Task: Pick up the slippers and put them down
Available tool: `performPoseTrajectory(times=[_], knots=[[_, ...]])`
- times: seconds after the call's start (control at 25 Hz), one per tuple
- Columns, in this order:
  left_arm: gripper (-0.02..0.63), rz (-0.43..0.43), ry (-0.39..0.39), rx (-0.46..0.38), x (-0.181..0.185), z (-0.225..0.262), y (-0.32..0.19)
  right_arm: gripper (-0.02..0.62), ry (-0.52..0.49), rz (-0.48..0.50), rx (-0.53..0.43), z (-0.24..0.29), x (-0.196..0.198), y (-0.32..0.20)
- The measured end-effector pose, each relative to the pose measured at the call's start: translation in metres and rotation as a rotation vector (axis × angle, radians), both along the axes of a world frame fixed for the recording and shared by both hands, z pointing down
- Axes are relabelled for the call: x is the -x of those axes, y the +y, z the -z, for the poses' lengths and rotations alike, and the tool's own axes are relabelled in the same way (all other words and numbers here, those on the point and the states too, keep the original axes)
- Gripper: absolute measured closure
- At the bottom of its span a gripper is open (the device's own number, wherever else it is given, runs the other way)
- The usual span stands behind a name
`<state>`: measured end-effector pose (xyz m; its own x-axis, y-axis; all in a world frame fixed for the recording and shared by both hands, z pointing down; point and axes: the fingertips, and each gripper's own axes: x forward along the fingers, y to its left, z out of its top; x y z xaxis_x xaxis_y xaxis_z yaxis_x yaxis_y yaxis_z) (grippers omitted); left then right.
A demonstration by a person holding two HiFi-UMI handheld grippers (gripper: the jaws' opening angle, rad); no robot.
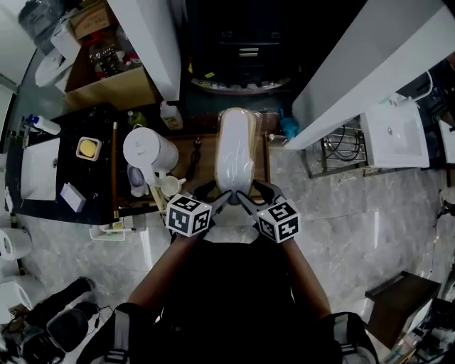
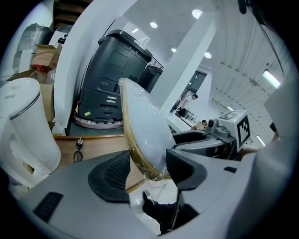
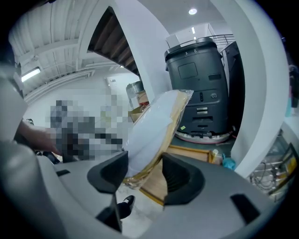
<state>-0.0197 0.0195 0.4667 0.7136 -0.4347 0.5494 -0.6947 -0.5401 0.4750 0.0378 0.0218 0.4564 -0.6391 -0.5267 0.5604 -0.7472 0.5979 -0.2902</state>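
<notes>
The left gripper and right gripper are both clamping the near end of the plastic-wrapped slippers, one on each side. The slippers are reaching out ahead of both sets of jaws, tilting upward over a wooden tray.

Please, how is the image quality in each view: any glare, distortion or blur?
Head view: strong wide-angle bending, so the white beams curve; the marble floor shows pale glare; the bottom is dark. Left gripper view: the ceiling lights burn out, and the wrapped slippers shine. Right gripper view: dark corners; a mosaic patch covers the left middle.
</notes>
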Motion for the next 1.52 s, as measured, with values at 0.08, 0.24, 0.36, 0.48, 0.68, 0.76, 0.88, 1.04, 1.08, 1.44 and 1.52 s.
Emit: performPoseTrajectory(times=[0.08,0.24,0.36,0.48,0.68,0.76,0.88,1.04,1.08,1.44,1.52], knots=[[0.362,0.001,-0.001,-0.014,0.000,0.005,0.002,0.362,0.000,0.001,-0.009,0.004,-0.001,0.002],[0.362,0.002,0.000,-0.029,0.002,0.011,0.005,0.362,-0.025,-0.002,-0.011,0.006,0.001,0.005],[0.362,0.004,0.001,-0.038,0.005,0.013,0.007,0.362,-0.032,0.003,-0.013,0.006,0.004,0.008],[0.362,0.015,0.010,-0.043,0.006,0.015,0.008,0.362,-0.032,0.004,-0.029,0.009,0.005,0.009],[0.365,0.023,0.007,-0.063,0.011,0.017,0.008,0.362,-0.031,0.022,-0.046,0.013,0.010,0.008],[0.368,0.026,0.003,-0.064,0.012,0.015,0.006,0.362,-0.024,0.029,-0.047,0.011,0.011,0.006],[0.370,0.040,0.000,-0.059,0.015,0.013,0.004,0.362,-0.017,0.039,-0.045,0.010,0.014,0.003],[0.371,0.052,-0.007,-0.066,0.020,0.013,0.003,0.362,-0.009,0.056,-0.052,0.012,0.020,0.002],[0.373,0.054,-0.009,-0.066,0.021,0.013,0.003,0.362,-0.009,0.059,-0.053,0.012,0.021,0.002],[0.373,0.080,-0.013,-0.040,0.026,0.005,0.012,0.362,0.003,0.085,-0.044,0.006,0.026,0.010],[0.371,0.082,-0.015,-0.038,0.027,0.005,0.013,0.362,0.001,0.085,-0.041,0.006,0.027,0.010]])
